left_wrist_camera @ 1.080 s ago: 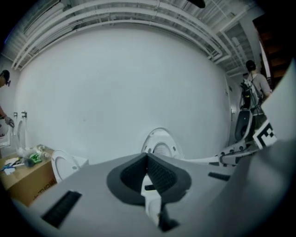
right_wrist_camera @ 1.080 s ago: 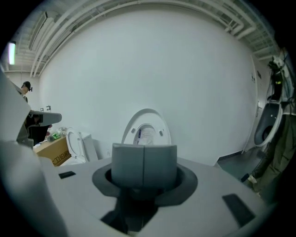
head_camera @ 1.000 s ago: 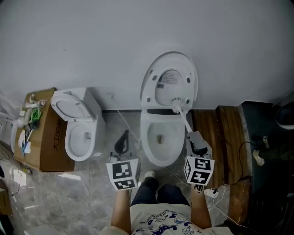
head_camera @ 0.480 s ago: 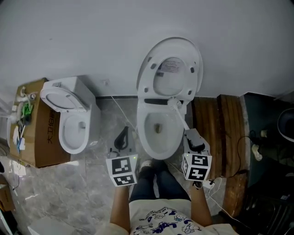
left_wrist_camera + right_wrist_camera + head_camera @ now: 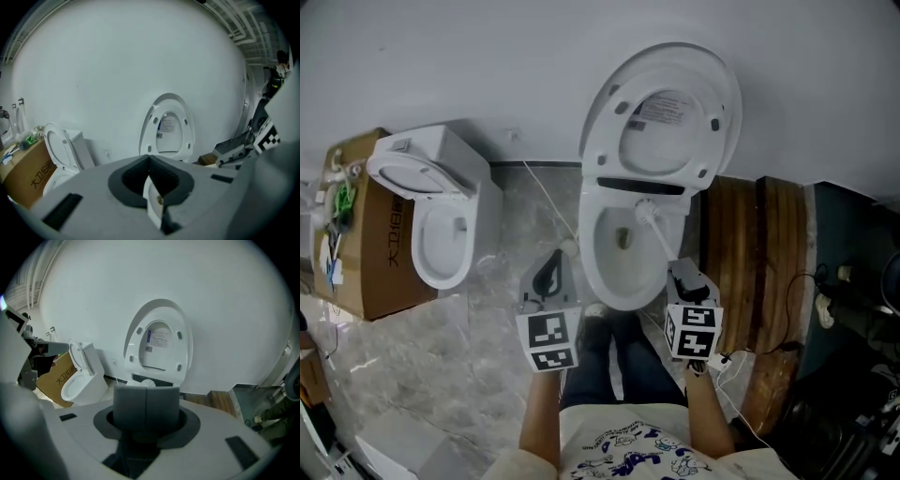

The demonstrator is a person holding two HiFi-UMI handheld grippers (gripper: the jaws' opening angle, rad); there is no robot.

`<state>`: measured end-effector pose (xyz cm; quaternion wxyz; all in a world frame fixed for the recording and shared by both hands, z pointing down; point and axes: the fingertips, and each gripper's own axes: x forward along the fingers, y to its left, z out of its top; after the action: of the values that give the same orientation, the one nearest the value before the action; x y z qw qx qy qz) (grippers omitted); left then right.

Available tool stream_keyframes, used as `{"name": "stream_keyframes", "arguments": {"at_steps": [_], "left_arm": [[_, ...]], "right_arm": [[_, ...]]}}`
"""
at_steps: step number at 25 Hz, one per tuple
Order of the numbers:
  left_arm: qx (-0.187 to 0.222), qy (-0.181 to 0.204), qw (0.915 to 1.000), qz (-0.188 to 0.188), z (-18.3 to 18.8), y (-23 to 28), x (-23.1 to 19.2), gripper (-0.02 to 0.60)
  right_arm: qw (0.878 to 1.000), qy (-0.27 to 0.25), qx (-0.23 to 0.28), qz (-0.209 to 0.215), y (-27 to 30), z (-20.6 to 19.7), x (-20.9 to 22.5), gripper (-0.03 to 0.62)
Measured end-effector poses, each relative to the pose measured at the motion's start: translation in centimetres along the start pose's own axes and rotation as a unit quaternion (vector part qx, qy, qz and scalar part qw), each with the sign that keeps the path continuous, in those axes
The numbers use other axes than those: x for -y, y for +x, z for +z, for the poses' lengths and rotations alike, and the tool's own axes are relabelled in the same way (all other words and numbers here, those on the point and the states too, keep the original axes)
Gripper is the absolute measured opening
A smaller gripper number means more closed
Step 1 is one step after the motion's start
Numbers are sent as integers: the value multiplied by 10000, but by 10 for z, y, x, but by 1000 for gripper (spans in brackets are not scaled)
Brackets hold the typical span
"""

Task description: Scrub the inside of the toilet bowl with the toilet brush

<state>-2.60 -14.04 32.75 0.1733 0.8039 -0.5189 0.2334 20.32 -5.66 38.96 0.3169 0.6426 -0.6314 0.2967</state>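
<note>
White glazed ceramic forms the toilet bowl (image 5: 592, 264), a smooth oval with its rounded lid (image 5: 661, 112) tipped up against the plain pale wall. The toilet brush (image 5: 659, 236) has a thin straight white handle that slants from the right gripper (image 5: 680, 270) up to a small round head at the back of the bowl, just below the dark hinge strip; whether the head touches the ceramic cannot be told. The right gripper's flat dark jaws are clamped together on the handle. The left gripper (image 5: 548, 278) hangs over the floor just left of the bowl, its ribbed dark jaws closed tip to tip with nothing between them.

Grey veined marble floor (image 5: 502, 291) lies open between the bowl and a second, boxier white toilet (image 5: 431, 220) on the left, which stands against a brown cardboard box (image 5: 370, 262). Ribbed dark wooden boards (image 5: 759, 253) run close along the bowl's right side, and the person's legs stand just before its front rim.
</note>
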Motion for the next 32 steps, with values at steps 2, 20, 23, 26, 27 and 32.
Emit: {"name": "stream_keyframes", "arguments": {"at_steps": [2,20,23,26,27,32], "left_arm": [[-106,-26,9999,18,-10,10,0,2],[-964,-118,9952,99,-99,76,-6,2],[-1045,-64,9945,87,-112,84,-5,2],[-1082,-52,9941,57,-122,92,-1,2],[-1091,-54,9940,45,-125,94,0,2],[-1175,-93,9930,64,-142,101,0,2]], "right_arm": [[9998,-14,-196,80,15,-10,0,164],[9914,-146,-1284,212,141,-85,-10,164],[9905,-146,-1352,206,162,-91,-11,164],[9889,-172,-1457,217,181,-98,-12,164],[9887,-180,-1476,212,187,-100,-12,164],[9880,-287,-1510,162,213,-104,-13,164]]}}
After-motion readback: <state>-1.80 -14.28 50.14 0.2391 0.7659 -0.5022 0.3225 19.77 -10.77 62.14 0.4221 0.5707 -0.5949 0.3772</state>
